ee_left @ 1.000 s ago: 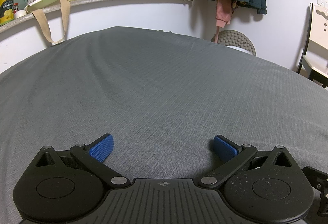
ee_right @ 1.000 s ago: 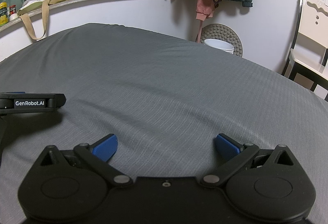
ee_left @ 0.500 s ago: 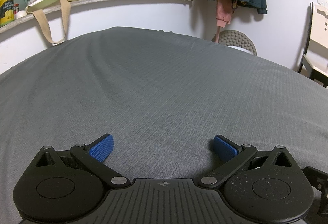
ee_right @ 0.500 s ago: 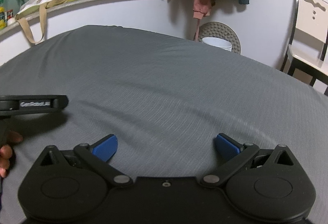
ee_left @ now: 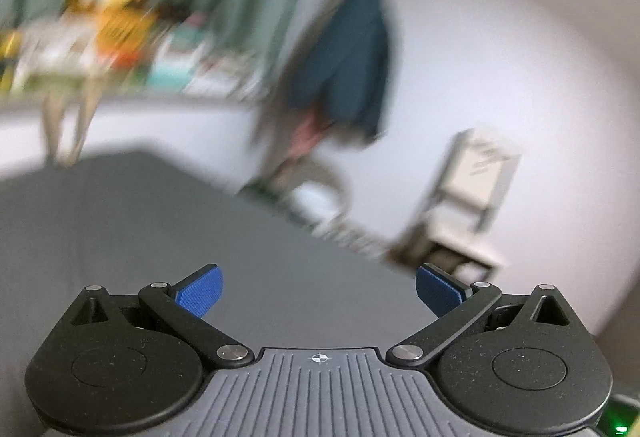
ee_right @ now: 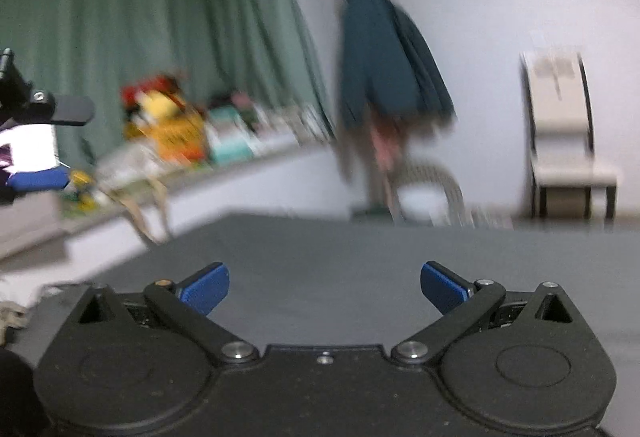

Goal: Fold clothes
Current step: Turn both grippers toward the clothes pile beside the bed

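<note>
Both views are blurred by motion. My left gripper [ee_left: 319, 291] is open over the grey bedspread [ee_left: 120, 237], its blue pads wide apart with nothing between them. My right gripper [ee_right: 325, 287] is open as well and holds nothing, raised above the same grey bedspread [ee_right: 340, 257]. Part of the left gripper [ee_right: 36, 141] shows at the left edge of the right wrist view. No loose garment lies on the bed in either view.
A dark teal jacket [ee_right: 384, 69] hangs on the white wall. A cluttered shelf [ee_right: 180, 141] with a yellow box runs before green curtains [ee_right: 160, 37]. A pale chair [ee_right: 568, 133] stands at the right, a round grey mat [ee_right: 428, 189] leans beside the bed.
Both grippers have lifted and tilted upward, so the wall, curtains and chair now fill the views in place of the bedspread. Both remain open.
</note>
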A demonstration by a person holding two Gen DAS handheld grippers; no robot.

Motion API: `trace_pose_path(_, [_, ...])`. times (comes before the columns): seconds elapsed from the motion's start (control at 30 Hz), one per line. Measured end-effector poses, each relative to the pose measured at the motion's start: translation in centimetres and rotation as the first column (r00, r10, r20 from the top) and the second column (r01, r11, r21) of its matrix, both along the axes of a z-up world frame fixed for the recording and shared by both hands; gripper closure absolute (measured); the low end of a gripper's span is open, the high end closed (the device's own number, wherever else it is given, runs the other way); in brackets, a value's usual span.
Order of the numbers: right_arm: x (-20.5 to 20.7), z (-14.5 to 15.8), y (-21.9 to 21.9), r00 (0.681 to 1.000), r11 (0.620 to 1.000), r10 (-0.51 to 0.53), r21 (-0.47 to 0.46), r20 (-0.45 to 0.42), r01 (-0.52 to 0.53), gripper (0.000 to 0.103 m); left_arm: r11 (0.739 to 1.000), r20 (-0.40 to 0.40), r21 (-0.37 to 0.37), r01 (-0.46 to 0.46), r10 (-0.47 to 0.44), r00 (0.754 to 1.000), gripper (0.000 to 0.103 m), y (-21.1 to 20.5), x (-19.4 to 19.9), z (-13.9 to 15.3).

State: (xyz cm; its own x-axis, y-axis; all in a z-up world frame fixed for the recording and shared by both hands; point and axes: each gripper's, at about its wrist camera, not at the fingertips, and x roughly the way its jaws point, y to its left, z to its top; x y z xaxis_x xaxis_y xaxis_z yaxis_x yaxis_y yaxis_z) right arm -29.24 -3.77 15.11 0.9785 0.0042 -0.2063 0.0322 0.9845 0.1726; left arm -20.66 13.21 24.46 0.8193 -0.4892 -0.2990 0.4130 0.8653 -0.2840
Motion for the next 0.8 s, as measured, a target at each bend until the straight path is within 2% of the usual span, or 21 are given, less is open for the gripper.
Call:
trace_pose_path(0.1, [-5.3, 5.3, 4.4, 0.990, 0.998, 0.049, -0.051, 0.131, -0.042, 0.000, 0.994, 0.044, 0.082, 0.074, -0.078, 0.996, 0.000, 5.7, -5.2, 6.5])
trace_pose_path(0.13, [-6.8, 6.9, 5.8, 0.983, 0.996, 0.076, -0.056, 0.168, -0.068, 0.000, 0.993, 0.031, 0.094, 0.075, -0.078, 0.996, 0.000, 7.9, -6.4, 8.1])
trace_pose_path(0.27, [-10.9, 11.8, 10.6, 0.937, 0.972, 0.235, -0.041, 0.259, -0.232, 0.000, 0.990, -0.084, 0.136, -0.049, 0.061, 0.995, 0.000, 18.6, -11.3, 12.8])
trace_pose_path(0.33, [-11.9, 13.0, 13.2, 0.908, 0.947, 0.319, -0.050, 0.271, -0.318, 0.000, 0.962, -0.105, 0.203, -0.184, 0.208, 0.972, 0.000, 24.4, -14.6, 13.9])
trace_pose_path(0.4, [-12.5, 13.7, 15.9, 0.868, 0.907, 0.415, -0.056, 0.272, -0.416, 0.000, 0.911, -0.110, 0.274, -0.309, 0.348, 0.931, 0.000, 29.3, -17.9, 14.2])
trace_pose_path(0.47, [-12.5, 14.0, 18.4, 0.831, 0.858, 0.508, -0.047, 0.229, -0.511, 0.000, 0.852, -0.123, 0.332, -0.405, 0.465, 0.877, 0.000, 33.9, -20.8, 14.0])
trace_pose_path(0.57, [-13.1, 14.1, 21.1, 0.779, 0.794, 0.603, -0.037, 0.172, -0.606, 0.000, 0.737, -0.148, 0.451, -0.503, 0.618, 0.772, 0.000, 40.1, -24.7, 13.1])
trace_pose_path(0.63, [-14.1, 13.9, 21.9, 0.763, 0.775, 0.627, -0.028, 0.157, -0.631, 0.000, 0.649, -0.135, 0.550, -0.526, 0.690, 0.711, 0.000, 42.6, -26.5, 12.2])
trace_pose_path(0.7, [-15.7, 13.4, 22.2, 0.756, 0.764, 0.640, -0.009, 0.135, -0.645, 0.000, 0.573, -0.108, 0.646, -0.505, 0.723, 0.682, 0.000, 44.5, -28.2, 10.5])
trace_pose_path(0.73, [-16.5, 13.2, 22.1, 0.756, 0.762, 0.643, 0.001, 0.118, -0.648, 0.000, 0.543, -0.105, 0.682, -0.490, 0.735, 0.670, 0.000, 45.4, -28.6, 9.6])
trace_pose_path(0.8, [-17.7, 12.6, 21.7, 0.762, 0.764, 0.642, 0.015, 0.085, -0.645, 0.000, 0.507, -0.128, 0.738, -0.445, 0.753, 0.645, 0.000, 47.1, -28.5, 7.0])
